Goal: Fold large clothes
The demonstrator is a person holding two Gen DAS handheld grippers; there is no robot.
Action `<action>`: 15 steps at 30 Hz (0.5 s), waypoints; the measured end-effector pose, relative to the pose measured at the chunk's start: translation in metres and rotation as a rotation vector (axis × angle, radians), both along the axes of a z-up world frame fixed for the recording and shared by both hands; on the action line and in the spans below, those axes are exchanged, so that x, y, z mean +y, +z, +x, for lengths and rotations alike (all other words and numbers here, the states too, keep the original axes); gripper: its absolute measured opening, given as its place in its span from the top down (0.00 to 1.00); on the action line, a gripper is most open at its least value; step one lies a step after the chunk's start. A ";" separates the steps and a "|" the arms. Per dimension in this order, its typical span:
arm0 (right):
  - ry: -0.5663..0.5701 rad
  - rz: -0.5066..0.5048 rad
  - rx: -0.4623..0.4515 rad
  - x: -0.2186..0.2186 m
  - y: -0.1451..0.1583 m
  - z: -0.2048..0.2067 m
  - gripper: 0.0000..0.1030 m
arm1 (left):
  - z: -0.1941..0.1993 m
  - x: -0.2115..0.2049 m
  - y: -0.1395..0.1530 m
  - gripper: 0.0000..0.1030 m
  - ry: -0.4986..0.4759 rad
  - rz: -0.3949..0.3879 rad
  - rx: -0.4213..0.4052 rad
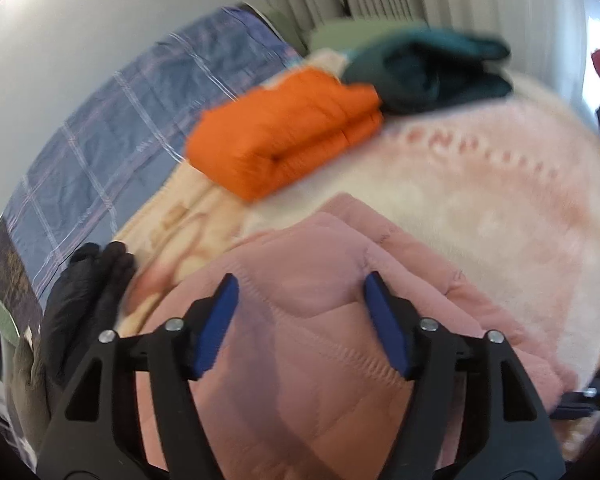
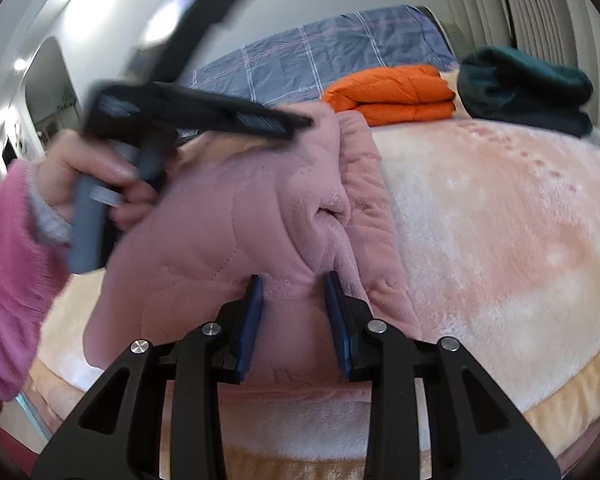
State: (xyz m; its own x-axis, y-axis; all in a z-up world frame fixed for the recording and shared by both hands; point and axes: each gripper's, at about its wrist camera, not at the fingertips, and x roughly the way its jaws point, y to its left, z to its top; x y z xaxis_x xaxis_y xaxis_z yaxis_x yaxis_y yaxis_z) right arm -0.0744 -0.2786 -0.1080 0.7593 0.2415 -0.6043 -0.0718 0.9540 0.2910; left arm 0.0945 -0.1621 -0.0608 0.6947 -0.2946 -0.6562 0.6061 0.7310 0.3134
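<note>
- We count three bulky garments: a pink quilted jacket (image 2: 228, 216) at lower centre on the blanket (image 2: 500, 220), plus a folded orange jacket (image 2: 392, 94) and a dark green one (image 2: 524, 88) at upper right.
- Our right gripper (image 2: 294, 280) is clamped on the pink jacket's bunched hem.
- Our left gripper (image 1: 300, 288) has its fingers apart over the fabric; in the right view it is motion-blurred.
- The black item (image 1: 88, 300) at lower left is hard to make out.

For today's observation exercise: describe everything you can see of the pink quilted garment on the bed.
The pink quilted garment is soft, padded fabric with stitched lines, bunched and partly folded at the near edge of a fluffy pale blanket. The right gripper pinches a raised fold of it between blue pads. The left gripper is open above its upper side; contact is unclear.
</note>
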 end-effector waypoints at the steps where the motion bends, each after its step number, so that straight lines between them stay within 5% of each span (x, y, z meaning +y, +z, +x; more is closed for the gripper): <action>1: -0.004 0.000 0.000 0.000 0.000 -0.001 0.68 | -0.008 0.010 0.009 0.34 0.006 -0.040 0.002; 5: 0.004 0.057 -0.003 -0.008 -0.002 0.001 0.68 | -0.064 0.067 0.030 0.25 -0.010 -0.164 -0.049; 11: 0.015 0.081 -0.014 -0.010 -0.001 -0.002 0.68 | -0.177 0.130 -0.013 0.20 -0.090 -0.084 -0.082; 15: 0.014 0.083 -0.018 -0.010 -0.002 -0.003 0.67 | -0.215 0.141 -0.041 0.19 -0.119 -0.051 -0.047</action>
